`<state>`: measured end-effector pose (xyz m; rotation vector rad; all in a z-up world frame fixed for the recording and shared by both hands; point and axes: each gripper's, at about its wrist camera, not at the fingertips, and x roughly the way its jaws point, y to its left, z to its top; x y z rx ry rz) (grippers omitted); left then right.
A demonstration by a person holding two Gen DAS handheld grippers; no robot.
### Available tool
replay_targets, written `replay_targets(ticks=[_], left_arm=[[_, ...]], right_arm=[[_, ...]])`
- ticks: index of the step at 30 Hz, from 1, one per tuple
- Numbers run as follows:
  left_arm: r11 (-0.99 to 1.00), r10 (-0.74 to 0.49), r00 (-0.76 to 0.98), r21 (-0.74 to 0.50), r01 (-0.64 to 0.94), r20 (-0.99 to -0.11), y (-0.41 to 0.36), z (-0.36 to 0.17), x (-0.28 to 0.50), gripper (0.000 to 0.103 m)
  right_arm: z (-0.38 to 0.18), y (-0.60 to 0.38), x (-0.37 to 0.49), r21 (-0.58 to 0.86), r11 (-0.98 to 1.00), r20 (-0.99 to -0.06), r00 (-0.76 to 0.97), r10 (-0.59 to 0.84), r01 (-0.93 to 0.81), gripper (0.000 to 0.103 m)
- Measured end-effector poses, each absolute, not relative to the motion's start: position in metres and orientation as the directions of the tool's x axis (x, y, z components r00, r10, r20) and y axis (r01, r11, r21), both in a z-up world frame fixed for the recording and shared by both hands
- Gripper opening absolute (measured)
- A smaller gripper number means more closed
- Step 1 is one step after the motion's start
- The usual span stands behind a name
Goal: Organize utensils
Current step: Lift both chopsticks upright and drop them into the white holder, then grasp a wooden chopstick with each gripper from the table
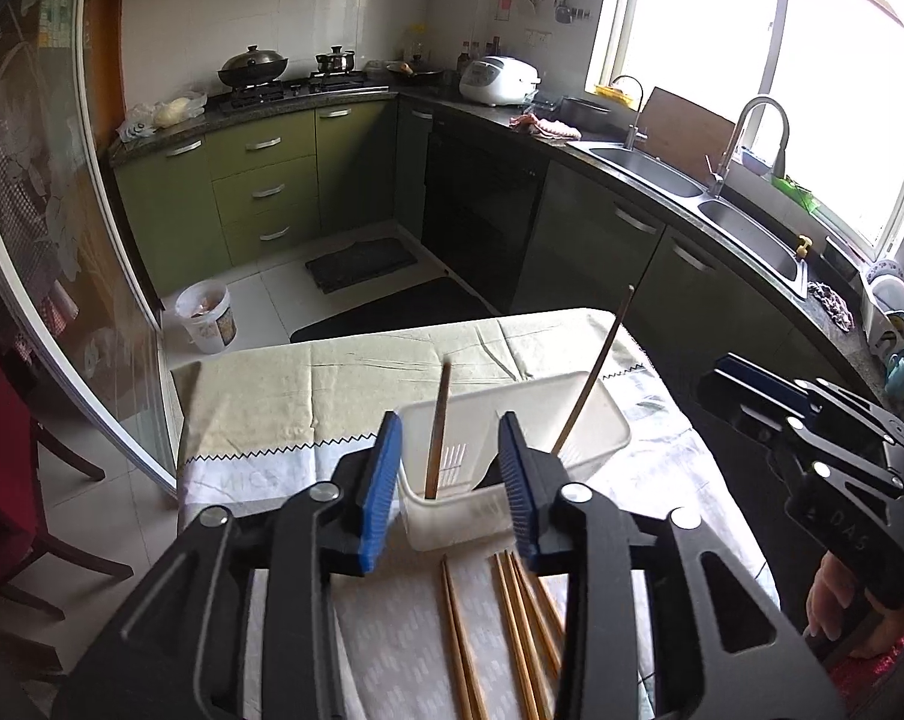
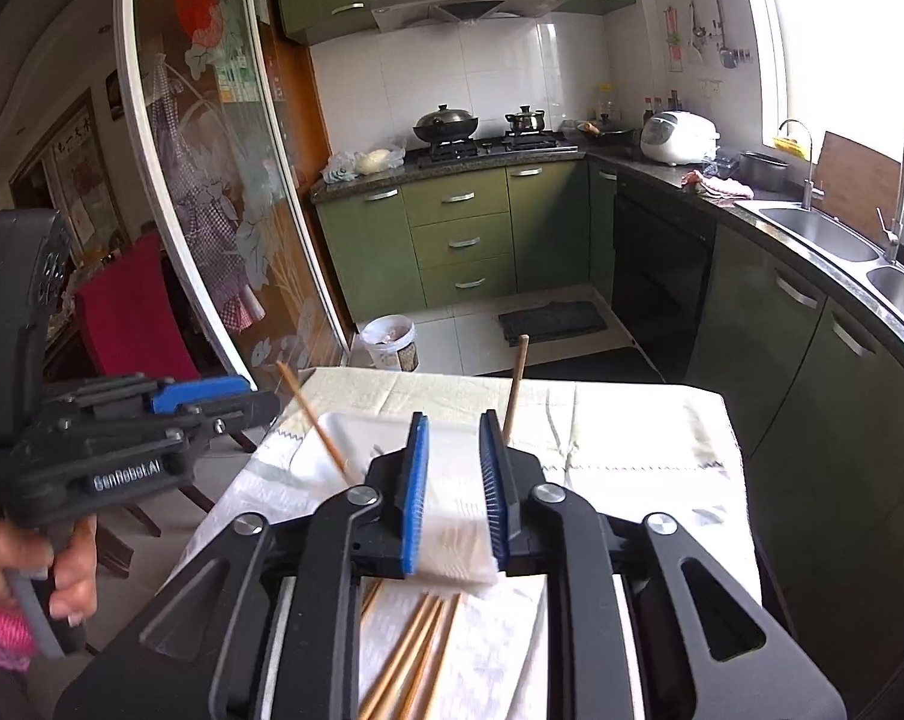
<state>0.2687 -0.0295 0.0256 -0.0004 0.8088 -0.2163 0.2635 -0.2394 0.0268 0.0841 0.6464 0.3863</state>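
Left wrist view: two brown wooden chopsticks [image 1: 437,429] stand tilted in a translucent white plastic bin [image 1: 595,420] on the cloth-covered desk [image 1: 260,396], one near the bin's close end, the other leaning toward its far right side. More loose wooden chopsticks [image 1: 514,630] lie on the cloth just before the bin. We hold the left claw [image 1: 450,483] over that close end, its blue pads apart and gripping nothing. The right claw [image 2: 453,495], seen in its own wrist view, likewise hangs above the bin with jaws parted and empty. Green kitchen cabinets [image 1: 260,180] line the background.
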Motion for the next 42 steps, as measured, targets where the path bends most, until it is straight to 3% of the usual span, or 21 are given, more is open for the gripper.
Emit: replay_targets(ticks=[5, 10, 16, 23, 25, 28, 42], left_arm=[[0.977, -0.190, 0.605, -0.085, 0.198, -0.774, -0.024, 0.001, 0.241, 0.040], [0.973, -0.185, 0.420, -0.105, 0.205, -0.888, -0.027, -0.077, 0.227, 0.041], [0.975, -0.187, 0.259, -0.148, 0.163, -0.948, -0.027, -0.149, 0.229, 0.031], [0.976, -0.162, 0.240, -0.120, 0.181, -0.957, -0.032, -0.159, 0.230, 0.030], [0.978, -0.141, 0.230, -0.099, 0.181, -0.963, -0.036, -0.163, 0.234, 0.019], [0.979, -0.115, 0.220, -0.073, 0.188, -0.969, -0.038, -0.169, 0.235, 0.012], [0.975, -0.121, 0.195, -0.080, 0.206, -0.973, -0.051, -0.179, 0.249, 0.012]], right_arm=[[0.002, -0.258, 0.233, 0.199, 0.924, -0.638, 0.673, 0.374, -0.326, 0.024], [-0.061, -0.255, 0.220, 0.188, 0.920, -0.769, 0.532, 0.355, -0.343, 0.025], [-0.122, -0.249, 0.218, 0.256, 0.910, -0.832, 0.404, 0.380, -0.327, 0.025], [-0.125, -0.252, 0.218, 0.273, 0.910, -0.835, 0.392, 0.386, -0.313, 0.025], [-0.123, -0.253, 0.222, 0.275, 0.910, -0.835, 0.392, 0.386, -0.310, 0.025], [-0.121, -0.251, 0.219, 0.281, 0.906, -0.831, 0.392, 0.394, -0.316, 0.025], [-0.130, -0.253, 0.220, 0.286, 0.907, -0.838, 0.379, 0.394, -0.309, 0.025]])
